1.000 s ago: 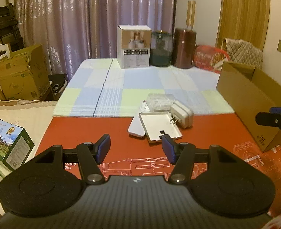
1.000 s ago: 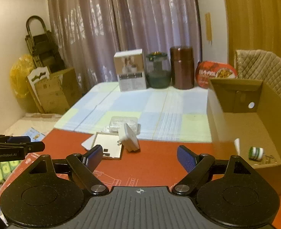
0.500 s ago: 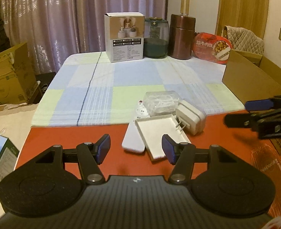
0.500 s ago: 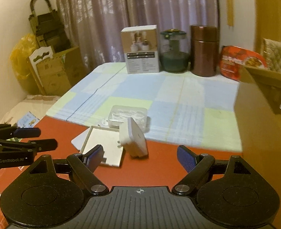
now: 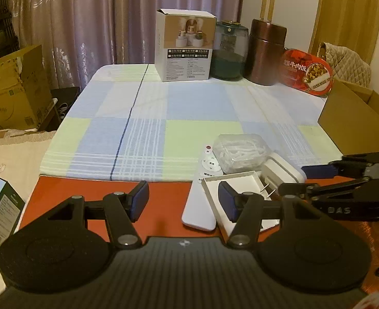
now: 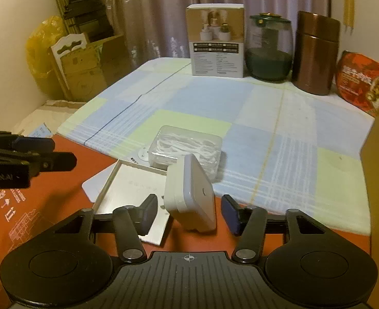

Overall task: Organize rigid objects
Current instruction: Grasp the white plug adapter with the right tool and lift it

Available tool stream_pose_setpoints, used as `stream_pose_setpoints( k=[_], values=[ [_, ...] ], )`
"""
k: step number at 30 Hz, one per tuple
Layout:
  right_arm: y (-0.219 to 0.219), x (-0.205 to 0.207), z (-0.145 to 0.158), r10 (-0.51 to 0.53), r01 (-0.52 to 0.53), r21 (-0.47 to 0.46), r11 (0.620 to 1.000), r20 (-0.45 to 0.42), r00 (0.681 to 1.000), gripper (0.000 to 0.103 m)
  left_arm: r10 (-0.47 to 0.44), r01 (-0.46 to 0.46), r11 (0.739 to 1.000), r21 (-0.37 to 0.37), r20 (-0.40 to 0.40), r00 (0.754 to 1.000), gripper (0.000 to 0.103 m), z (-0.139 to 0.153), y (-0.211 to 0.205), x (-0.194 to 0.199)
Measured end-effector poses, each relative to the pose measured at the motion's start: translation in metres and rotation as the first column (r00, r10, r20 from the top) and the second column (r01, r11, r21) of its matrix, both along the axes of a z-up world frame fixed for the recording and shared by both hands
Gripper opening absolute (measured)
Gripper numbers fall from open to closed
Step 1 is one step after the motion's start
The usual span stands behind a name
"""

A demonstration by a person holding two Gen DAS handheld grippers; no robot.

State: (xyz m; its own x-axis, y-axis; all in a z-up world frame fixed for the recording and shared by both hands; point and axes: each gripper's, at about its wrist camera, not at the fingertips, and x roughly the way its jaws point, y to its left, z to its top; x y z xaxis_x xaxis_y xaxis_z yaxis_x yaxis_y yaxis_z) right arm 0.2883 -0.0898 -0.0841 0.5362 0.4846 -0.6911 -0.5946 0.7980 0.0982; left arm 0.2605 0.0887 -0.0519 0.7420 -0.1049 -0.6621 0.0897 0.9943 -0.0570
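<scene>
Right gripper (image 6: 188,215) is spread wide w/ fingers either side of the white plug adapter (image 6: 189,193) tilted on the red mat (image 6: 60,180), lined up to grasp it; left gripper (image 5: 181,200) also spread, empty, near the white tray (image 5: 230,180).

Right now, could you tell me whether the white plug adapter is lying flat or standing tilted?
Tilted. The white plug adapter stands on one edge on the red mat, its prongs pointing toward the shallow white tray.

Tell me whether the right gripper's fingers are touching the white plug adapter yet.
Apart. In the right wrist view the right gripper straddles the white plug adapter, with red mat visible between each of its fingers and the adapter.
</scene>
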Motion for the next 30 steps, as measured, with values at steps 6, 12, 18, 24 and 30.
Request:
stream_pose_setpoints(
  k=[6,12,18,24,30],
  values=[
    [0.000,0.010,-0.005,-0.016,0.016,0.018,1.000,-0.019,1.000,0.031,-0.031,0.031,0.999,-0.010,-0.021,0.999,0.054,-0.006,-0.007,0.001],
    [-0.040,0.017,0.005,-0.146,0.185,0.173,0.967,-0.214,0.966,0.026,-0.042,0.040,0.998,-0.038,-0.036,0.998,0.054,-0.009,-0.009,0.001],
    [-0.084,0.010,0.013,-0.271,0.316,0.164,0.934,-0.250,0.930,0.030,-0.084,0.082,0.995,-0.050,-0.032,0.996,0.054,-0.008,-0.019,-0.002],
    [-0.090,-0.010,0.014,-0.248,0.248,-0.011,0.969,-0.096,0.964,0.071,-0.105,0.103,0.993,-0.049,-0.040,0.994,0.054,-0.011,-0.027,-0.001],
    [-0.093,-0.013,0.010,-0.216,0.216,-0.010,0.976,-0.023,0.976,0.071,-0.123,0.121,0.991,-0.052,-0.038,0.992,0.054,-0.012,-0.034,0.001]
  ],
)
